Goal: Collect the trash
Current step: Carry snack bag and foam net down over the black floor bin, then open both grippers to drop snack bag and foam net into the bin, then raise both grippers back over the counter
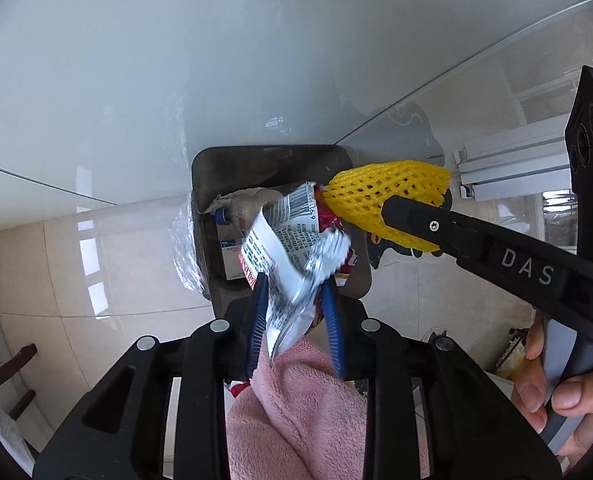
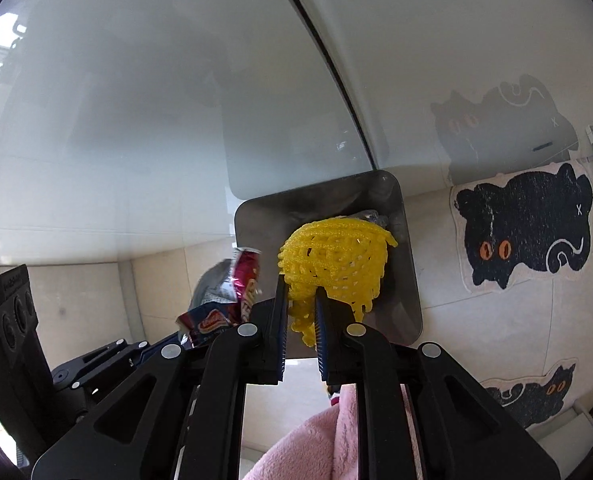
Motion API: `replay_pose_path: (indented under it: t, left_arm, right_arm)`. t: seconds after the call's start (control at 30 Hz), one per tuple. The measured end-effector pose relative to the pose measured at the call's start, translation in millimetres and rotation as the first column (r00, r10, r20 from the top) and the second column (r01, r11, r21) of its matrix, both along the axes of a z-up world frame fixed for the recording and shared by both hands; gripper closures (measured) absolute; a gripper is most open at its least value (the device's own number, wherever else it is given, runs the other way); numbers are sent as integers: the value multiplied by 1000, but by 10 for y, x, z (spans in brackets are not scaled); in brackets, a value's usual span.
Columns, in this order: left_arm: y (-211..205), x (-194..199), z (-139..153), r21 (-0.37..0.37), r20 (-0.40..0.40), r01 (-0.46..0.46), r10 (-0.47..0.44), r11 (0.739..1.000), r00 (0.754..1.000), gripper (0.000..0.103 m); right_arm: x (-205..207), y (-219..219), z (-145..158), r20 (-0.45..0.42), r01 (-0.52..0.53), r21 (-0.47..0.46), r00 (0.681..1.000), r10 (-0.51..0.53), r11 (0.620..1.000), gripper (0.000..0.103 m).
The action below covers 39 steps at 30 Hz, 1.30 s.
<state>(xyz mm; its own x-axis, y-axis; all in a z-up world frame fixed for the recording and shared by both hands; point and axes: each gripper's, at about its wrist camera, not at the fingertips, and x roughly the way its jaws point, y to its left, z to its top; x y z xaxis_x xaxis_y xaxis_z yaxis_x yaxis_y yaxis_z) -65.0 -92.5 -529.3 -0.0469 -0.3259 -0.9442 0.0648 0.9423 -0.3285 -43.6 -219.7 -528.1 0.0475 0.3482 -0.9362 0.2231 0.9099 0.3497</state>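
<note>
My left gripper [image 1: 294, 280] is shut on a crumpled silver and red snack wrapper [image 1: 296, 240] and holds it over the open metal trash bin [image 1: 272, 160]. The wrapper also shows in the right wrist view [image 2: 236, 284]. My right gripper [image 2: 300, 300] is shut on a yellow foam fruit net [image 2: 336, 264] and holds it above the same bin [image 2: 400, 248]. In the left wrist view the net [image 1: 388, 192] hangs at the bin's right rim. Inside the bin lie a small bottle with a blue cap [image 1: 222, 216] and a white carton [image 1: 232, 256].
The bin stands on a pale tiled floor against a white glossy wall [image 1: 176, 60]. A black cat-shaped mat [image 2: 524, 228] lies right of the bin, a second one [image 2: 532, 396] nearer. A wooden chair [image 1: 8, 376] is at far left. Pink fleece sleeves [image 1: 296, 412] sit below both grippers.
</note>
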Motion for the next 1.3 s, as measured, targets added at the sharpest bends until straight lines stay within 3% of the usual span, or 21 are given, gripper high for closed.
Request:
replay_pose_path:
  t: [0.03,0.17,0.3,0.37,0.47,0.53,0.67,0.8,0.97,1.07,1.13,1.3]
  left_arm:
    - [11,6,6,1,-2,-4,4,1000,1000,74]
    - [70,23,35,-3,-5,-6,6,1000,1000,59]
    - [104,19,54,4,-9,-8,8,1000,1000,49]
    - [131,8,94,5,-6,-20,20,1000,1000,41]
    - [184,-28,285,-1,13,-42,42,999,999,26]
    - [231,-67,488,-10,37,-49,50,999,998,22]
    - [386,-179,1110,-45,143,-70,76,996,987,13]
    - [562,-258,1863,-26,328,-72,77,997,942,8]
    - [758,-199,2739,-30,490,-62,69,998,869,8]
    - [861,-36,3128,-46,543,-75,89,996,835,8]
    - [902,107,3347,-47,569,-92,102,995,816,8]
    - [958,553,3716,-44,618,-118,120,992,777,8]
  right_arm:
    - [15,-9,-14,-7,6,5,1000,-6,1000,86]
    - [63,-26,11,0,24,20,1000,-24,1000,55]
    - [111,3,46,-2,15,9,1000,-15,1000,53]
    - [107,-7,107,7,22,3,1000,-22,1000,30]
    - [67,-74,302,23,56,-1,998,-56,998,13]
    - [19,-131,517,36,69,-11,997,-68,998,2]
    - [-90,-209,1128,90,38,-2,995,-38,999,3]
    - [-200,-234,1911,227,-23,17,974,18,1000,3]
    - [-240,-249,2877,454,-41,-26,890,48,999,3]
    - [-115,-306,3284,550,-31,38,835,5,999,3]
    - [43,-323,3478,595,-27,53,803,-10,998,3]
    - [575,-281,3778,632,-15,-65,773,53,998,3]
